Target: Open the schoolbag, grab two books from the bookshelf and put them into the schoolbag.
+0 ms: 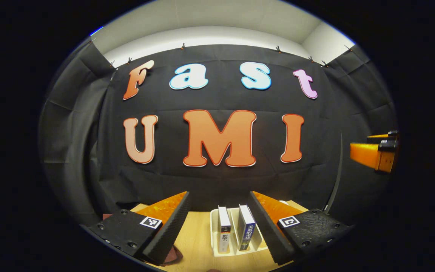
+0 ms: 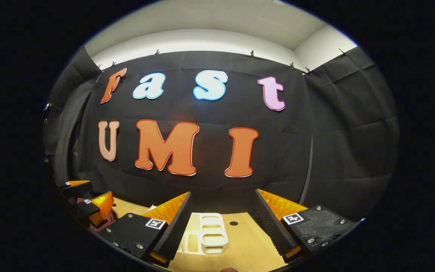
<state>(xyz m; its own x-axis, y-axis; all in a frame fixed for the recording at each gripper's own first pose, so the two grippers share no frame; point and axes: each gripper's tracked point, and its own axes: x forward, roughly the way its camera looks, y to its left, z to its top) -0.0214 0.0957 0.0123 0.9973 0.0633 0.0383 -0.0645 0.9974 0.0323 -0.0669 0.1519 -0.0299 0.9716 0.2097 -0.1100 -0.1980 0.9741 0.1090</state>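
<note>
A white bookshelf rack [image 1: 214, 230] stands on the wooden table [image 1: 196, 241] with two books upright in it, a white-spined one [image 1: 224, 228] and a blue-spined one [image 1: 247, 230]. My left gripper [image 1: 219, 193] is open above and in front of them, holding nothing. In the right gripper view the rack's [image 2: 213, 233] near slots are bare. My right gripper [image 2: 223, 192] is open and holds nothing. A dark red edge, probably the schoolbag [image 1: 175, 257], peeks out beside the left finger, and again [image 2: 102, 223] under the left gripper [image 2: 89, 194].
Black cloth walls close the booth behind and on both sides. The right gripper [image 1: 370, 147] hangs high at the right edge of the left gripper view. A small dark hole [image 2: 233, 223] marks the table [image 2: 247, 241] behind the rack.
</note>
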